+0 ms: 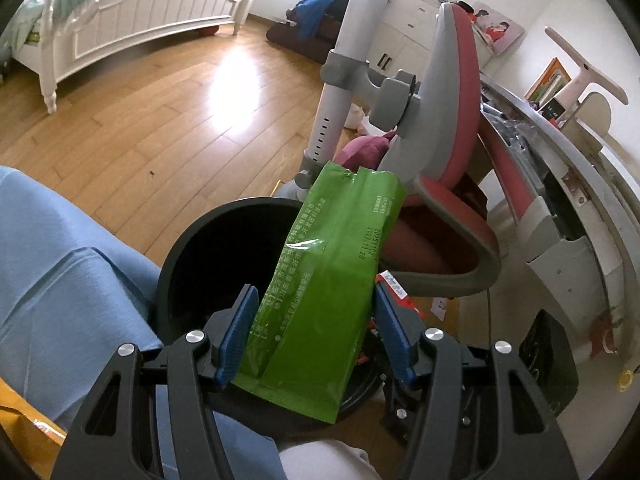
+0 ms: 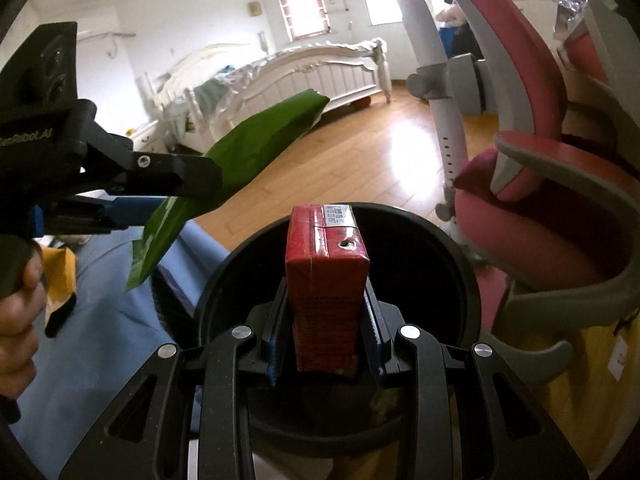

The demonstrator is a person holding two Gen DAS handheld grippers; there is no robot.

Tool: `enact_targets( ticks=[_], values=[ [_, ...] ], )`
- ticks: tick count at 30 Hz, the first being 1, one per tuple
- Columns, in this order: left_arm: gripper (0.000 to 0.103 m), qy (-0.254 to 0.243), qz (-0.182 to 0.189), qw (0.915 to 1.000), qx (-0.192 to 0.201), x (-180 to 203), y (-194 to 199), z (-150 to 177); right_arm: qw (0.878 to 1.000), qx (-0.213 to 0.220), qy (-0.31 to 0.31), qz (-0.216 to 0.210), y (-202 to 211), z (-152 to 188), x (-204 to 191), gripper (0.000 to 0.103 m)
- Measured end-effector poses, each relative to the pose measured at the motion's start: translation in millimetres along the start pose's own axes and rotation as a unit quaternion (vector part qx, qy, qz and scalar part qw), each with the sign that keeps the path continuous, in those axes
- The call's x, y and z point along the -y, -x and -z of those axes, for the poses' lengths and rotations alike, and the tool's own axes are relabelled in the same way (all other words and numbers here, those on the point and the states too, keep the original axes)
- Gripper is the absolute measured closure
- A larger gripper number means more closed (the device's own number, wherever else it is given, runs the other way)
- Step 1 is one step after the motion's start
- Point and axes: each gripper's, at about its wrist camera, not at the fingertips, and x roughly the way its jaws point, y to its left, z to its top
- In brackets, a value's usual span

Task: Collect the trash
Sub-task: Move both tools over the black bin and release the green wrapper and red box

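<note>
In the left wrist view my left gripper [image 1: 316, 292] is shut on a flat green wrapper [image 1: 340, 240], its blue pads pressing the bag's two long edges. The wrapper hangs tilted over the mouth of a round black bin [image 1: 224, 248]. In the right wrist view my right gripper [image 2: 326, 300] is shut on a red drink carton [image 2: 326, 272], held upright above the same bin [image 2: 452, 248]. The left gripper [image 2: 188, 196] shows at the left of that view, with the green wrapper [image 2: 260, 140] sticking out past it. A corner of the carton [image 1: 394, 286] peeks beside the left gripper's right finger.
A pink and grey chair [image 1: 448, 216] stands close behind the bin, with a white post [image 1: 344, 80] beside it. A person's blue trouser leg [image 1: 60, 280] lies left of the bin. A cluttered desk [image 1: 560, 168] is at the right, with a white bed [image 1: 132, 12] across the wooden floor.
</note>
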Motion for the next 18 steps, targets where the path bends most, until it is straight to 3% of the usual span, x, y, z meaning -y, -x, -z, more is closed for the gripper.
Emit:
enact_targets(
  ticks=[4,6,7,9,18],
  values=[
    [0.042,0.003,-0.004,1.0,-0.006,0,-4,-1,1.0,-0.003,-0.005,0.0,0,-1,2,0.069],
    [0.03,0.008,-0.01,0.9999,-0.01,-1,-5,-2,1.0,-0.007,-0.009,0.001,0,-1,3,0.067],
    [0.02,0.009,-0.012,0.9999,-0.007,-1,-4,-2,1.0,-0.008,-0.011,0.003,0,-1,4,0.059],
    [0.019,0.007,-0.012,0.9999,0.0,-1,1,-2,1.0,-0.005,-0.015,0.002,2,-1,4,0.05],
    [0.019,0.003,-0.01,0.9991,0.042,-3,59,5,1.0,0.002,-0.001,-0.011,19,-8,-14,0.05]
  ],
)
